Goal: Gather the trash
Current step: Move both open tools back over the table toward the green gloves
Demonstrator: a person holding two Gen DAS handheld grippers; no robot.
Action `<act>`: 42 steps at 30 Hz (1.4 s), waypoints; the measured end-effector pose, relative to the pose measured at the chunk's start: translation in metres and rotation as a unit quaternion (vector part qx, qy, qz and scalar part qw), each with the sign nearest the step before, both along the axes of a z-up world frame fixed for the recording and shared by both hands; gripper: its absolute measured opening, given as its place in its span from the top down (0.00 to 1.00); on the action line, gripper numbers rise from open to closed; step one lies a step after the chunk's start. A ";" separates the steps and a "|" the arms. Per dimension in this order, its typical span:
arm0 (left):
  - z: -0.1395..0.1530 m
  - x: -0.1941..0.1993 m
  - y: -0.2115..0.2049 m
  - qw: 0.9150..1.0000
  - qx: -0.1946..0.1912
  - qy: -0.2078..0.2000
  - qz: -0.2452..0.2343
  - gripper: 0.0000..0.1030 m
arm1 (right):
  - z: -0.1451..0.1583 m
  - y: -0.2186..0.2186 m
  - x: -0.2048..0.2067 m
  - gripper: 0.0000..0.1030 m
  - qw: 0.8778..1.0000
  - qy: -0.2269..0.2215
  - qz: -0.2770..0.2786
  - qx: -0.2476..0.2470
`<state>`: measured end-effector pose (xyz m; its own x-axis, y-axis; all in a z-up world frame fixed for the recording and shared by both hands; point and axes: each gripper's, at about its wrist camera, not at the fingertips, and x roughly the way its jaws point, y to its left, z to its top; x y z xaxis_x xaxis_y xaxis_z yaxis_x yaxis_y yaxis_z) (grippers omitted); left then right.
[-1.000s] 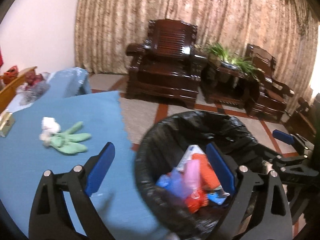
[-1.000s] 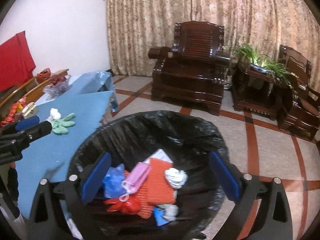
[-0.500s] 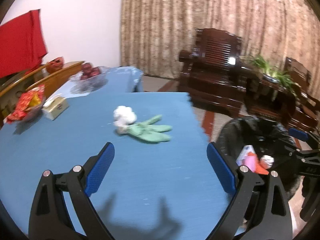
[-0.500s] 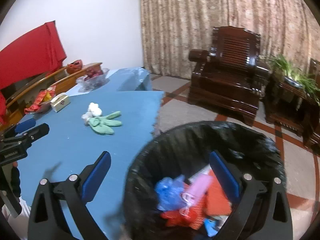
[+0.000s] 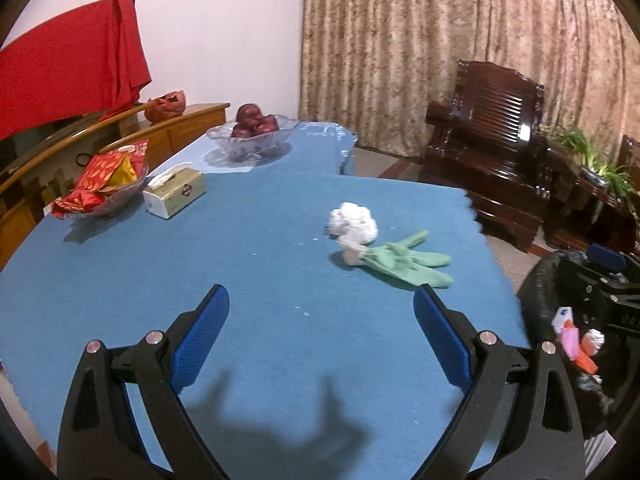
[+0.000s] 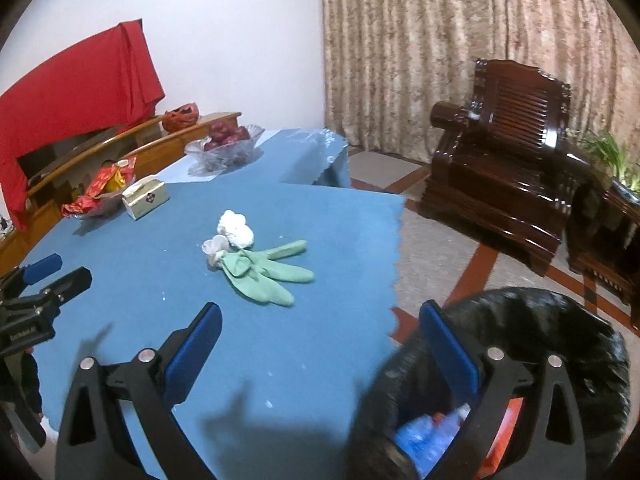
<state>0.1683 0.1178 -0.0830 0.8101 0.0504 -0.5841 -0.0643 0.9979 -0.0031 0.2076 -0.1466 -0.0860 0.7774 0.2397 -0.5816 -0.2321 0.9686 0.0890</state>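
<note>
Trash left on the blue tablecloth (image 5: 240, 280), a crumpled tissue (image 5: 354, 222) touching a green glove (image 5: 408, 266), waits beyond the empty, wide-spread left gripper (image 5: 320, 340) and right gripper (image 6: 320, 344), and one pinch might lift only the glove, dropping the tissue short of the bin (image 6: 560, 320).

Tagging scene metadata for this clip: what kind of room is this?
Most likely a home living room. A carved dark-wood armchair stands before full-length patterned curtains, and the blue-clothed table carries a glass bowl of fruit and a tissue box.
</note>
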 end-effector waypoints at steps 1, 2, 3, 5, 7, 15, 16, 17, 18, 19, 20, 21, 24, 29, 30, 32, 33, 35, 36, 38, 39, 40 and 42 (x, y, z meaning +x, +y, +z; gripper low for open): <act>-0.002 0.005 0.004 1.000 0.002 0.004 0.002 0.12 | -0.002 0.008 0.008 0.06 1.000 0.001 0.003 0.001; -0.004 0.009 0.006 1.000 0.003 0.006 0.003 0.12 | -0.003 0.012 0.012 0.06 1.000 0.004 0.004 0.001; -0.006 0.014 0.011 1.000 0.004 0.007 0.006 0.12 | -0.005 0.017 0.018 0.06 1.000 0.006 0.006 0.002; -0.010 0.022 0.015 1.000 0.005 0.008 0.009 0.12 | -0.010 0.029 0.030 0.06 1.000 0.012 0.008 0.003; -0.015 0.030 0.020 1.000 0.009 0.010 0.013 0.12 | -0.016 0.040 0.041 0.06 1.000 0.018 0.013 0.001; -0.039 0.059 0.041 0.999 0.012 0.028 0.025 0.12 | -0.054 0.077 0.082 0.06 0.998 0.047 0.026 -0.018; -0.042 0.063 0.045 0.999 0.011 0.032 0.027 0.12 | -0.058 0.078 0.086 0.06 0.998 0.051 0.025 -0.017; -0.044 0.064 0.047 0.999 0.011 0.034 0.027 0.12 | -0.063 0.080 0.092 0.06 0.998 0.057 0.024 -0.013; -0.046 0.067 0.048 0.999 0.011 0.036 0.028 0.12 | -0.067 0.082 0.097 0.06 0.998 0.065 0.023 -0.010; -0.049 0.070 0.051 0.999 0.011 0.039 0.029 0.12 | -0.070 0.082 0.100 0.06 0.997 0.069 0.023 -0.008; -0.051 0.072 0.053 0.999 0.011 0.041 0.031 0.12 | -0.074 0.085 0.105 0.06 0.997 0.074 0.023 -0.009; -0.052 0.073 0.054 0.999 0.010 0.042 0.032 0.12 | -0.077 0.088 0.110 0.06 0.997 0.078 0.024 -0.011; -0.057 0.078 0.059 0.998 0.008 0.046 0.036 0.12 | -0.084 0.096 0.119 0.06 0.995 0.088 0.028 -0.020; -0.063 0.084 0.064 0.998 0.006 0.051 0.042 0.12 | -0.090 0.105 0.128 0.06 0.995 0.092 0.037 -0.032; -0.065 0.085 0.065 0.998 0.006 0.053 0.043 0.12 | -0.092 0.108 0.130 0.06 0.994 0.095 0.038 -0.036; -0.067 0.087 0.066 0.998 0.007 0.055 0.044 0.12 | -0.096 0.112 0.134 0.06 0.993 0.099 0.039 -0.045; -0.068 0.087 0.066 0.997 0.007 0.055 0.045 0.12 | -0.097 0.113 0.136 0.06 0.993 0.101 0.040 -0.045; -0.069 0.088 0.067 0.997 0.006 0.056 0.045 0.12 | -0.101 0.116 0.139 0.06 0.993 0.104 0.041 -0.046; -0.070 0.088 0.067 0.997 0.006 0.057 0.046 0.12 | -0.102 0.117 0.140 0.06 0.992 0.105 0.041 -0.048; -0.071 0.090 0.068 0.997 0.006 0.058 0.046 0.12 | -0.104 0.117 0.143 0.06 0.992 0.108 0.042 -0.050; -0.071 0.090 0.068 0.997 0.006 0.058 0.046 0.12 | -0.104 0.117 0.144 0.06 0.992 0.110 0.043 -0.050; -0.071 0.090 0.068 0.997 0.006 0.058 0.046 0.12 | -0.104 0.117 0.145 0.06 0.992 0.110 0.044 -0.049; -0.072 0.091 0.068 0.997 0.004 0.059 0.047 0.12 | -0.104 0.119 0.148 0.06 0.992 0.110 0.046 -0.049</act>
